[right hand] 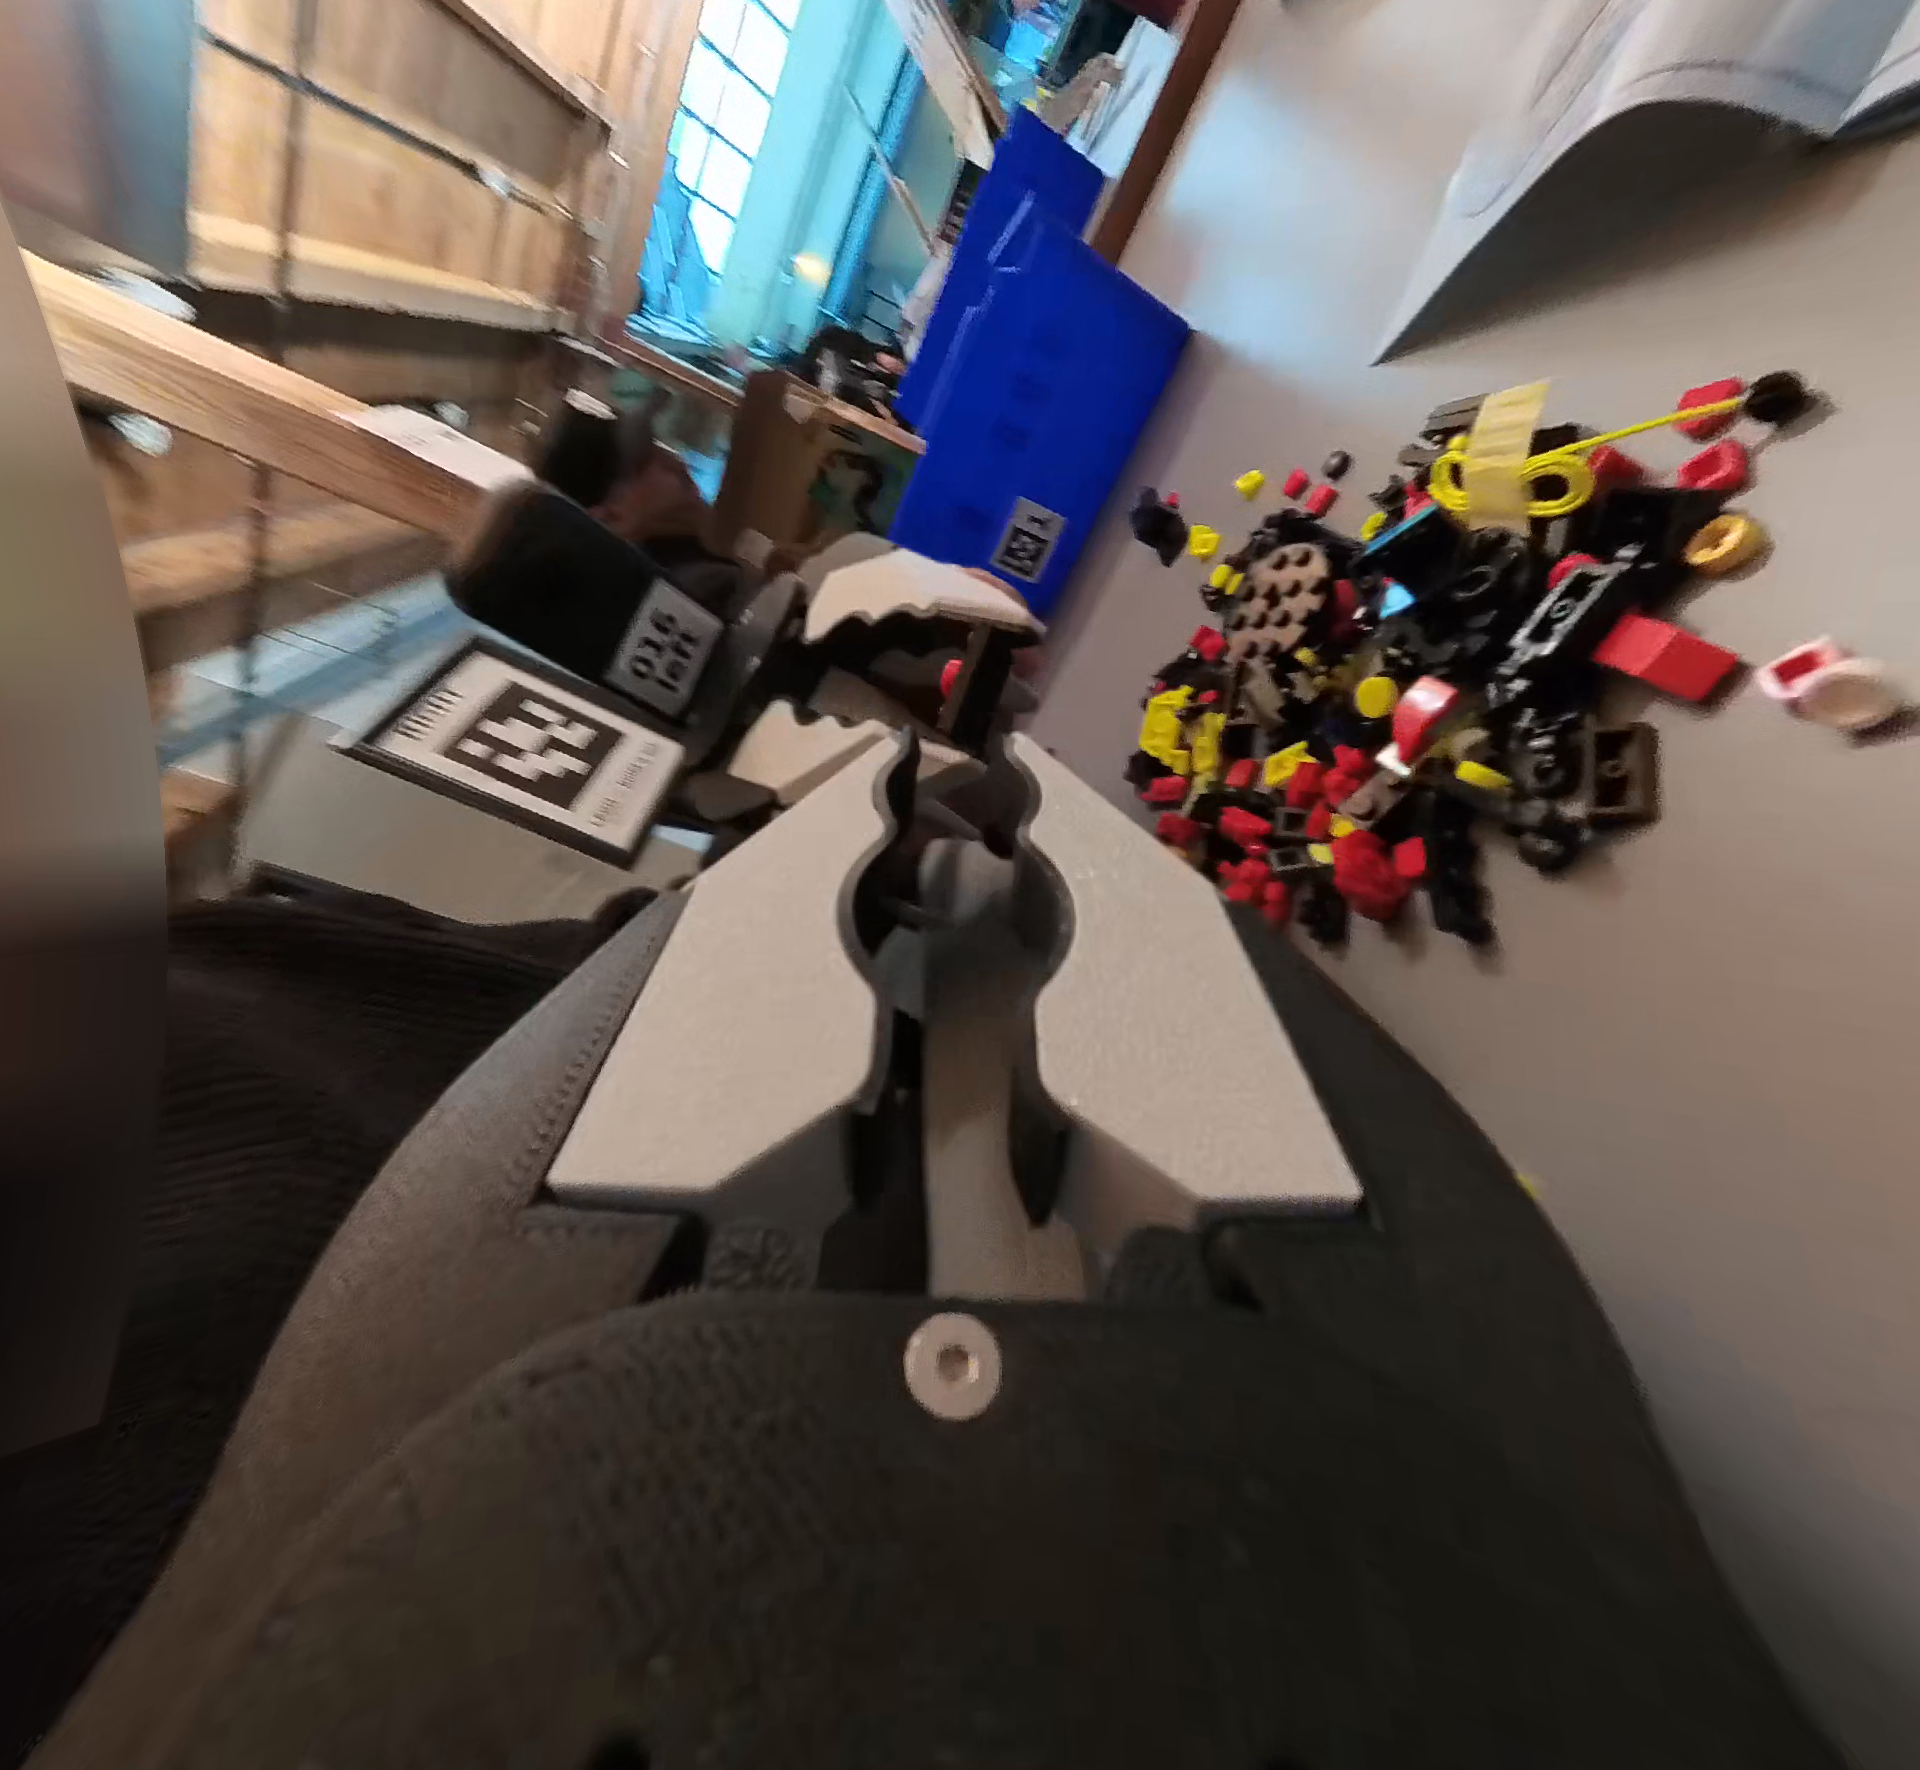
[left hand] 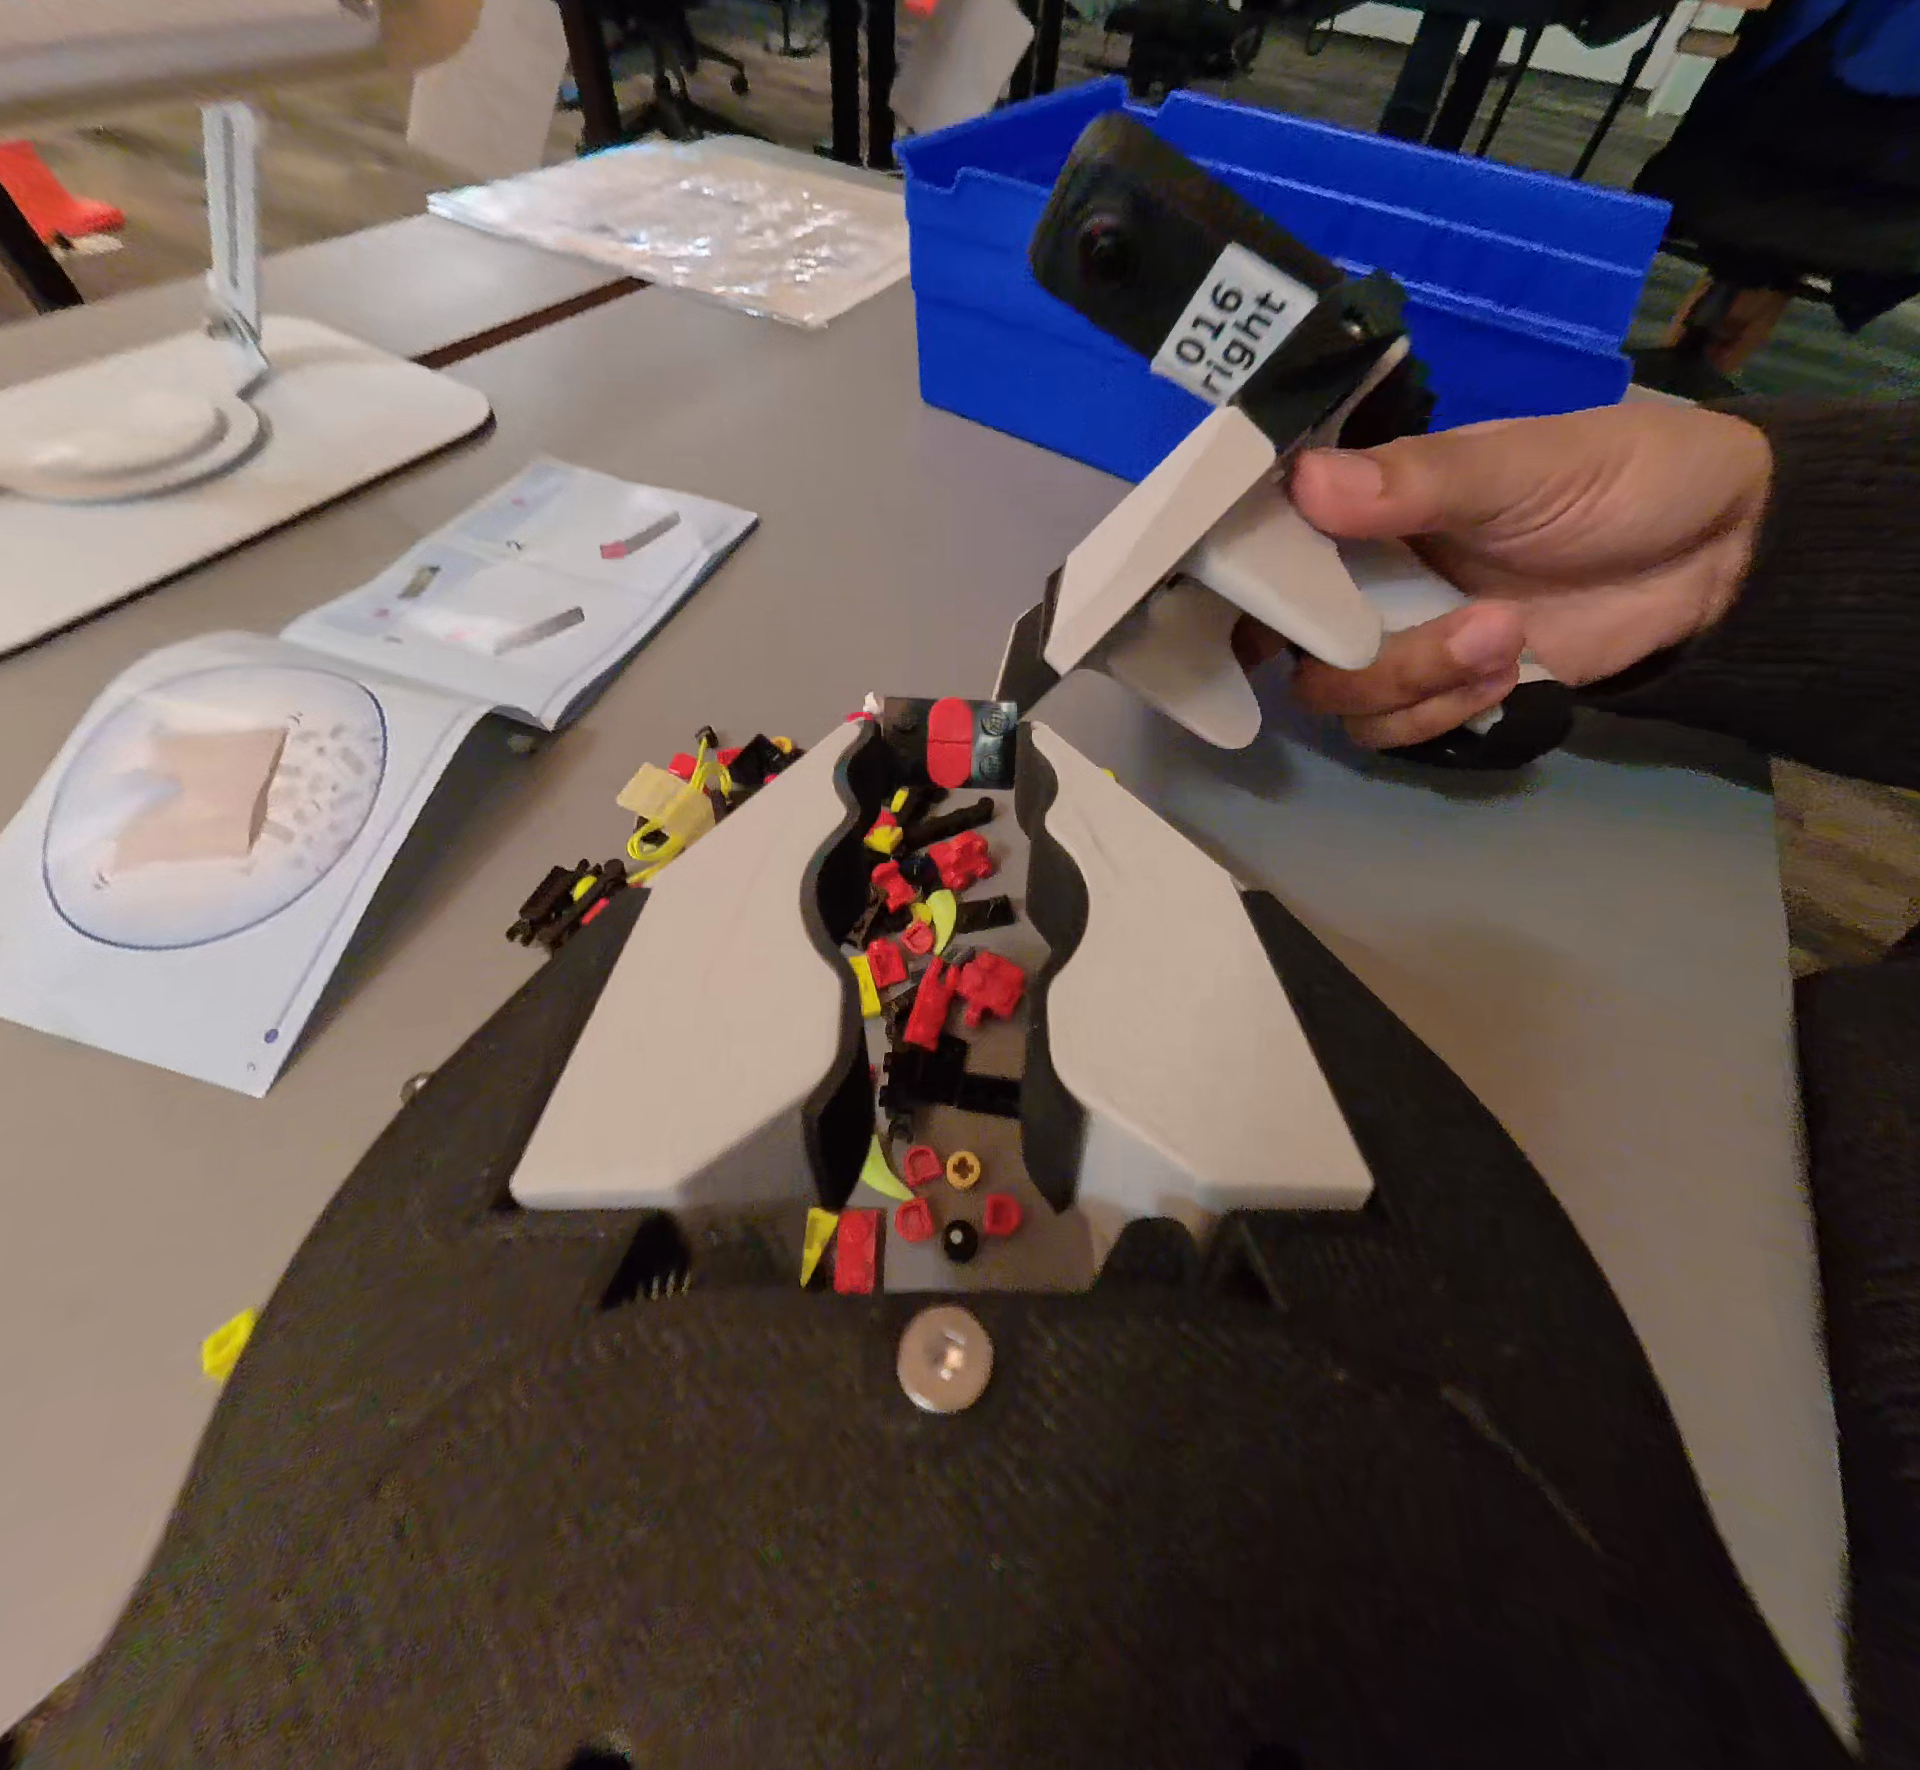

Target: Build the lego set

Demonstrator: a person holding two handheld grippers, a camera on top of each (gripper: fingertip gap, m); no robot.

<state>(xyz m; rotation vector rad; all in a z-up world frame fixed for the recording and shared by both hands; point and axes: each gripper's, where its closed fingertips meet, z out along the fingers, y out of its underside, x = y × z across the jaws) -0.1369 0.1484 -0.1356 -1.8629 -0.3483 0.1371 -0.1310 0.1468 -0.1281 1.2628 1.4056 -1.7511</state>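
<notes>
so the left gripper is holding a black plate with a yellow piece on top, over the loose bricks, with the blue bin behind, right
Not quite: the piece on the black plate is red, not yellow, as the left wrist view shows. The rest holds: the left gripper holds it over the loose bricks, with the blue bin behind.

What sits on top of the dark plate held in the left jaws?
A red rounded piece sits across the dark plate, with studs bare beside it. The plate's underside and the left gripper's contact points are hidden.
</notes>
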